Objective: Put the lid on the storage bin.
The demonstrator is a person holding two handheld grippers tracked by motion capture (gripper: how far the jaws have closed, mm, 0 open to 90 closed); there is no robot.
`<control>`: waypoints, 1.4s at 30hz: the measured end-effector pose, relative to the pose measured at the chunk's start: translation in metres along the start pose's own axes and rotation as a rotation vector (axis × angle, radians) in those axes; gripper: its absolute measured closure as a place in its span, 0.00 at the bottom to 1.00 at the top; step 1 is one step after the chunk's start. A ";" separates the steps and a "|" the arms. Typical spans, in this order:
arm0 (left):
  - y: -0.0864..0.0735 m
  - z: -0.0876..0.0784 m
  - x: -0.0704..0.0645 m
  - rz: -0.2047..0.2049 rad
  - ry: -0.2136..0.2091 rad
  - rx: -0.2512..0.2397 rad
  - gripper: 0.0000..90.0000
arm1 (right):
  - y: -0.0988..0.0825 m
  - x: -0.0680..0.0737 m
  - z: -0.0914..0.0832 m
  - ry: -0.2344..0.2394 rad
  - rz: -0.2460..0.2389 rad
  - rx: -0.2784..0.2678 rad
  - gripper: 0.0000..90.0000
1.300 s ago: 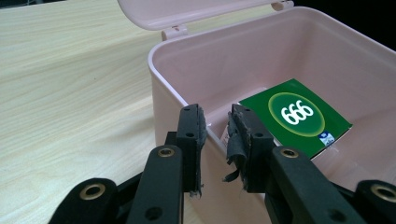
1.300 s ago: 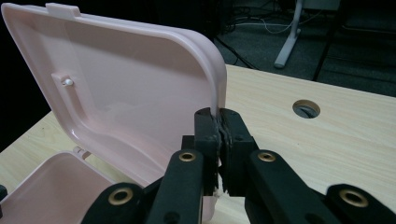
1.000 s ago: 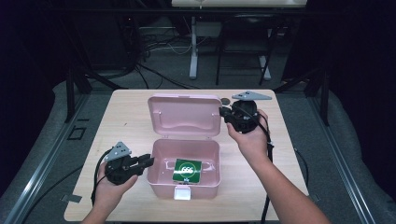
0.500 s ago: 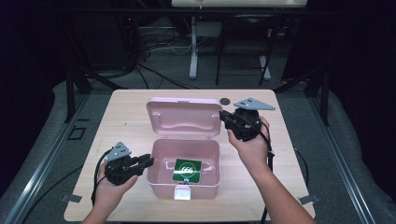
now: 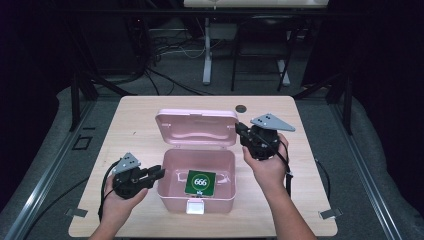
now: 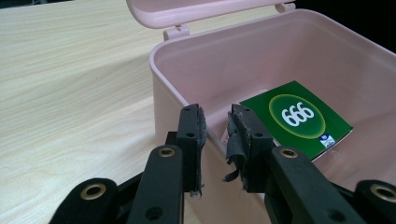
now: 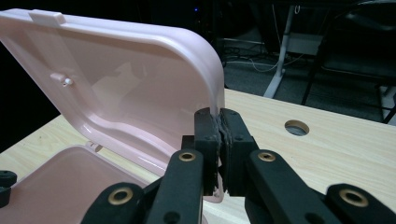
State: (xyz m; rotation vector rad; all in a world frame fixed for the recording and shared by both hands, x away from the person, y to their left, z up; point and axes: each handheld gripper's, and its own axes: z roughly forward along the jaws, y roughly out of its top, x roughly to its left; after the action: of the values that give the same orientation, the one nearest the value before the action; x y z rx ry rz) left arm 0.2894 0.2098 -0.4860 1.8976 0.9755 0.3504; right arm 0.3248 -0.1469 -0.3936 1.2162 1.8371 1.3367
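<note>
Here the pink box is sitting mid-tabletop, its lid tilting up and back. The right claw is pinching the lid's right edge, jaws nearly together on it. The left claw is straddling the box's left wall, jaws narrowly apart and seemingly not clamping. A green card is lying inside. Probably the lid is being moved; which way I cannot tell.
</note>
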 end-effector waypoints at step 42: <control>0.100 -0.014 0.011 0.073 0.160 -0.185 0.73 | -0.009 -0.003 -0.006 0.047 0.016 -0.034 0.95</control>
State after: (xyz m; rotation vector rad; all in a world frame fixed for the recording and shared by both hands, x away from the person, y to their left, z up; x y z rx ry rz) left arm 0.3360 0.2024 -0.3960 1.7593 0.9448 0.6232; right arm 0.3177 -0.1526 -0.3998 1.1938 1.8327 1.4113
